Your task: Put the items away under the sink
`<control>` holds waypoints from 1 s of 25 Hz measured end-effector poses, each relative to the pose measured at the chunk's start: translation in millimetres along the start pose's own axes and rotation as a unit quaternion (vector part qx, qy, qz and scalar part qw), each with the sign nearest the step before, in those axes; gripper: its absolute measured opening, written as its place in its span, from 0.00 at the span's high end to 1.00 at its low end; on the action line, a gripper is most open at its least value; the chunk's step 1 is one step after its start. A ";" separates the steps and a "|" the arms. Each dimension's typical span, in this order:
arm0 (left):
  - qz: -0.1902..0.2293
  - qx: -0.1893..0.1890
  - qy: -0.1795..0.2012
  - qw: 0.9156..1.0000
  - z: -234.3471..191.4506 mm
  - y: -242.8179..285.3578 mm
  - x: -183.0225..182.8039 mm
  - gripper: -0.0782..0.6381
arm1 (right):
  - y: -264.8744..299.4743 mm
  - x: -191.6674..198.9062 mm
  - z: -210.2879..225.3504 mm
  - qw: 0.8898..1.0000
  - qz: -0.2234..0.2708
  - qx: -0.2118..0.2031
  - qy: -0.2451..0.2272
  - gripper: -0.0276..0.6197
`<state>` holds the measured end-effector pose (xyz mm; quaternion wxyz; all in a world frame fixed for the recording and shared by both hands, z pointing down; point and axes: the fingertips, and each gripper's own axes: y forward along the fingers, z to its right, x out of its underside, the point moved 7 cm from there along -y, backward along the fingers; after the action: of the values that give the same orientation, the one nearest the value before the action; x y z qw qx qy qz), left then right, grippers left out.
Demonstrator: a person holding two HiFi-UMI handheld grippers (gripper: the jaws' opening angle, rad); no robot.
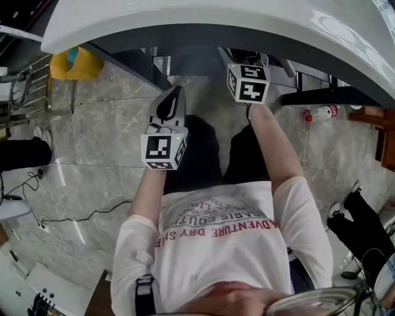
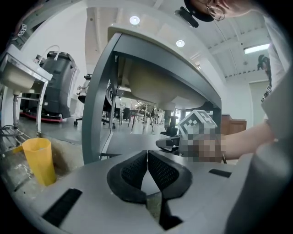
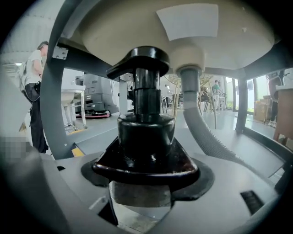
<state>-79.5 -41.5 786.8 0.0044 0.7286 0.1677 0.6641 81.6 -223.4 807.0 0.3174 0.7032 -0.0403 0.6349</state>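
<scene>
My right gripper [image 3: 145, 176] is shut on a dark pump bottle [image 3: 145, 137] with a black pump head, held upright just below the underside of the white sink basin [image 3: 183, 27]. In the head view only the right gripper's marker cube [image 1: 250, 83] shows below the sink rim [image 1: 185, 18]; its jaws and the bottle are hidden there. My left gripper [image 2: 147, 157] is shut with nothing in it, its pads touching. It hovers left of the right one, near the person's knees, and appears as the left gripper [image 1: 168, 108] in the head view.
A grey frame leg [image 2: 96, 114] holds up the sink, and a ribbed drain hose [image 3: 201, 123] runs down from the basin. On the stone floor, a yellow cup [image 1: 74, 65] stands at the left and a plastic water bottle [image 1: 321, 113] lies at the right.
</scene>
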 end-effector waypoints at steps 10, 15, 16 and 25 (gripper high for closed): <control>0.000 -0.005 -0.015 1.000 -9.5 -0.3 1.5 0.85 | 20.2 -0.4 0.1 0.999 -0.005 0.049 0.001 0.37; 0.001 -0.006 -0.013 1.000 -9.7 2.9 2.2 0.85 | 25.7 -3.0 3.1 0.998 -0.003 0.069 0.009 0.37; 0.001 -0.006 -0.014 1.000 -9.4 3.3 2.3 0.85 | 25.9 -3.1 3.8 0.997 0.000 0.079 0.013 0.37; -0.001 -0.006 -0.021 1.000 -8.0 -1.9 4.9 0.85 | 22.5 -4.3 0.6 0.993 0.026 0.111 0.024 0.37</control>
<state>-87.4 -40.1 792.0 0.0132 0.7424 0.1645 0.6493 71.0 -243.1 811.9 0.2223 0.7172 0.0198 0.6602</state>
